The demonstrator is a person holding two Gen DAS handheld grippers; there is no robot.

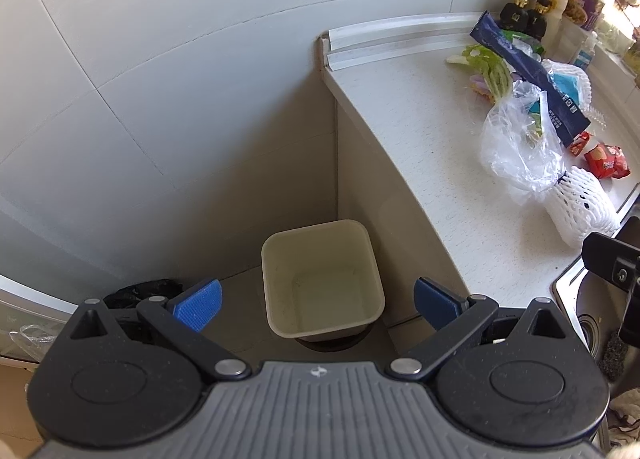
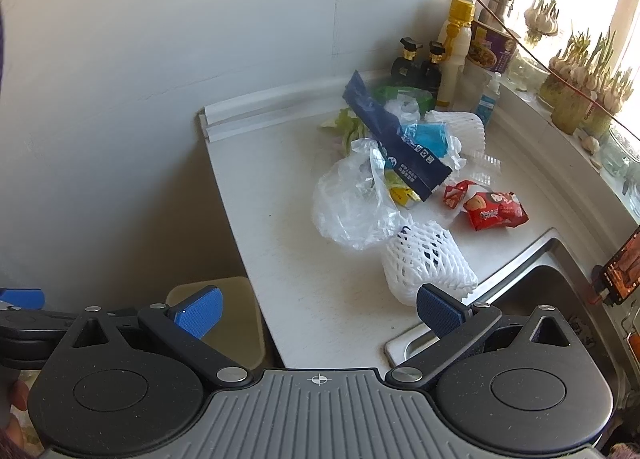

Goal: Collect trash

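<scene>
A cream square trash bin (image 1: 322, 279) stands on the floor beside the counter; it looks empty. It also shows in the right wrist view (image 2: 236, 311). My left gripper (image 1: 318, 305) is open and empty, above the bin. Trash lies in a pile on the white counter (image 2: 304, 283): a clear plastic bag (image 2: 352, 203), a dark blue wrapper (image 2: 396, 147), a white foam net (image 2: 428, 263), red snack packets (image 2: 494, 211) and green scraps (image 2: 348, 123). My right gripper (image 2: 320, 315) is open and empty, over the counter's front edge, short of the foam net.
A steel sink (image 2: 528, 299) lies right of the pile. Bottles (image 2: 420, 67) and a cup stand at the back wall, with plants on the sill (image 2: 576, 79). A phone (image 2: 622, 267) leans at the far right. A black bag (image 1: 144, 293) lies on the floor left of the bin.
</scene>
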